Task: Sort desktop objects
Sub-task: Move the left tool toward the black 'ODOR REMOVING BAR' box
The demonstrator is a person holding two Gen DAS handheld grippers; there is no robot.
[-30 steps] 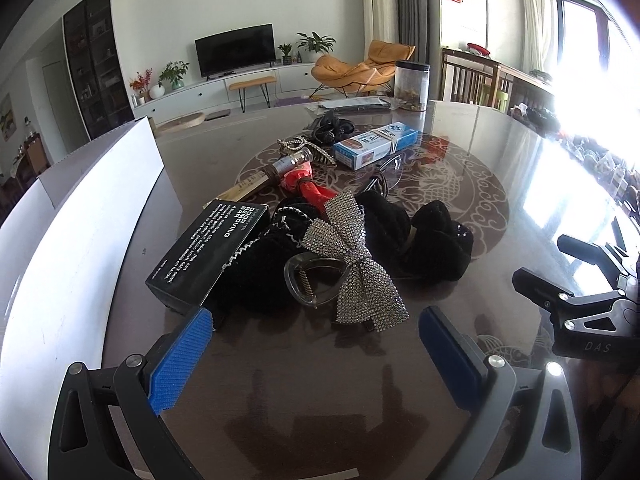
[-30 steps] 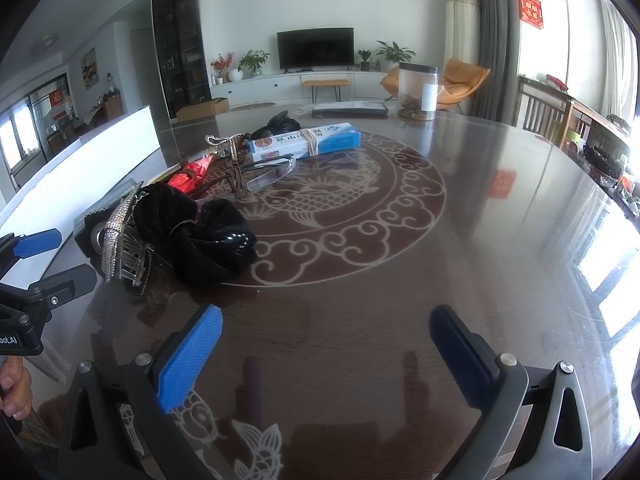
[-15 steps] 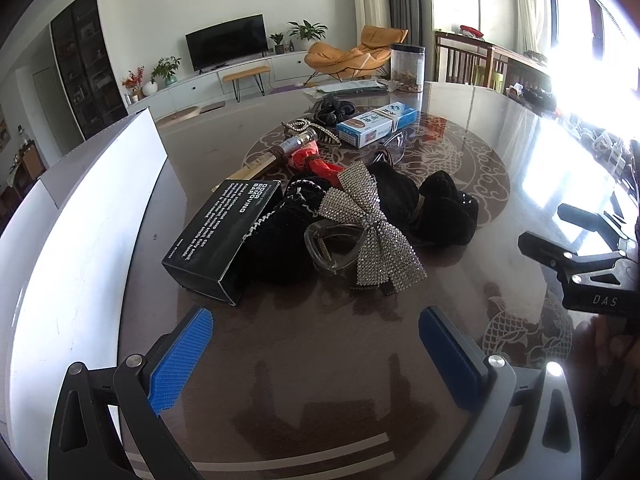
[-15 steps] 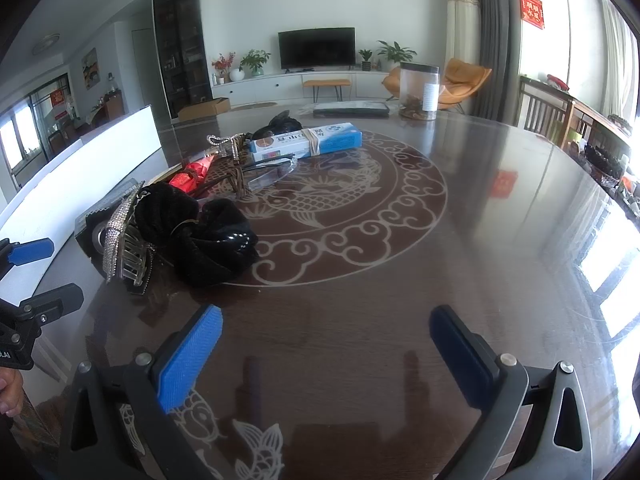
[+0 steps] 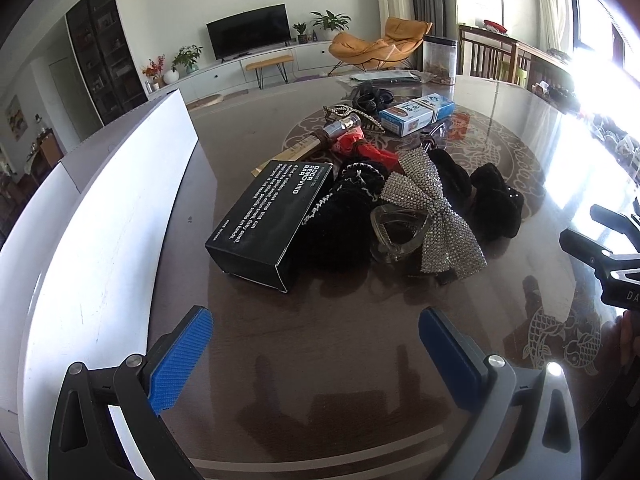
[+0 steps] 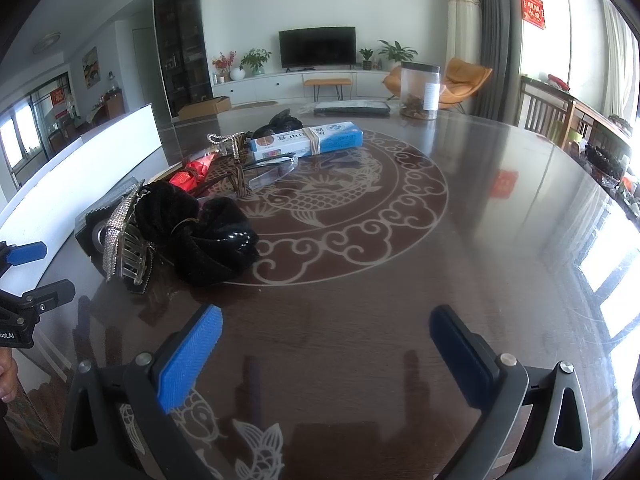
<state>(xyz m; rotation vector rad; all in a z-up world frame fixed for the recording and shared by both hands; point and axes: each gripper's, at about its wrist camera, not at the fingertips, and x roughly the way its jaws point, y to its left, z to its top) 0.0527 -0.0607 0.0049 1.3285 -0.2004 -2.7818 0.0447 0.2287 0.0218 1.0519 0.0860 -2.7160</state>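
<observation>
- My left gripper [image 5: 316, 350] hangs low over the dark table [image 5: 320, 380], its blue pads wide apart and nothing between them. My right gripper [image 6: 326, 354] is the same: jaws spread, empty, above bare wood.
- Just ahead of my left pads lies the black box [image 5: 272, 224] with the words "ODOR REMOVING BAR". It touches a heap of black hair scrunchies [image 5: 348, 220].
- On that heap rests a rhinestone bow clip [image 5: 434, 216], beside a clear claw clip [image 5: 400, 228].
- Behind the heap I see a red wrapped item [image 5: 368, 148], a small vial with a metal cap [image 5: 340, 126], and glasses [image 6: 268, 172] with clear lenses.
- Further still is the blue and white carton [image 6: 308, 142], and past it a clear jar [image 6: 420, 86] near the far rim.
- In my judgement the sorting is not yet started: every item sits in one cluster and nothing is grouped or placed apart.
- The white box [image 5: 104, 232] stands along my left side, close to the black box; I cannot see inside it.
- For moving, the left is tight because of this white wall. The right half of the table is open and wide. The near edge of the table is just below both grippers.
</observation>
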